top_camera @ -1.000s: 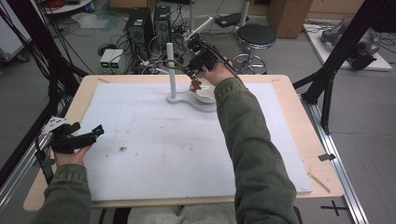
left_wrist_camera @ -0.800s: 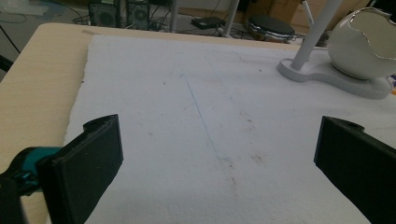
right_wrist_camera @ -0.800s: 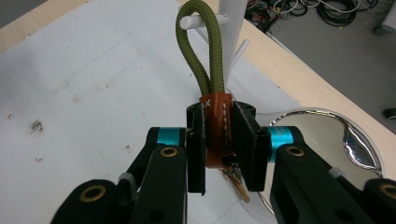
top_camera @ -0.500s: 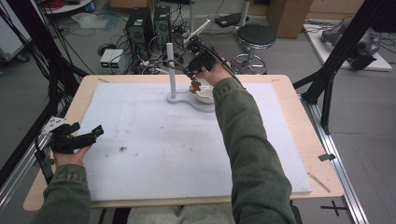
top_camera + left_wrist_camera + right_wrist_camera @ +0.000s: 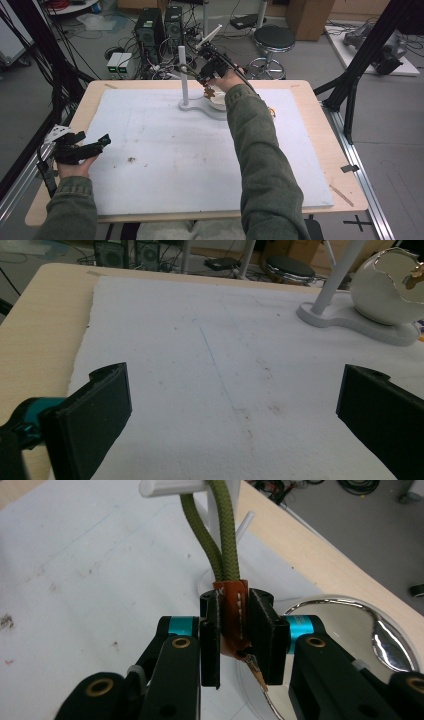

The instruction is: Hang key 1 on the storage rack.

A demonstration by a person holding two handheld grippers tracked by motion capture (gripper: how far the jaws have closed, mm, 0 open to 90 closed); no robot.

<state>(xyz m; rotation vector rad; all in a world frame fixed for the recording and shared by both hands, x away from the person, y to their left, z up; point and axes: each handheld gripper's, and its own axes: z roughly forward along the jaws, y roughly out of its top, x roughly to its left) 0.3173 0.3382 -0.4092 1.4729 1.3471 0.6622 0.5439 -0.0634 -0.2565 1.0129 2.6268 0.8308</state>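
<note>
**Keychain loop held at the stand's hook**

High view: the right gripper (image 5: 206,80) is at the far edge of the white foam mat (image 5: 200,150), beside the post of the white stand (image 5: 184,75), above the white bowl (image 5: 218,104) on the stand's base. The left gripper (image 5: 82,148) rests near the mat's left edge, well apart from the stand.

Left gripper view: its jaws stand wide apart with nothing between them, over bare mat; the stand and the cracked-egg-shaped bowl (image 5: 387,287) lie far right.

Right gripper view: the jaws are clamped on the brown leather tab (image 5: 232,615) of an olive cord loop (image 5: 222,535), which hangs over the stand's white hook (image 5: 172,487). A metal clasp (image 5: 256,672) hangs below the tab, above the bowl's shiny inside.
</note>
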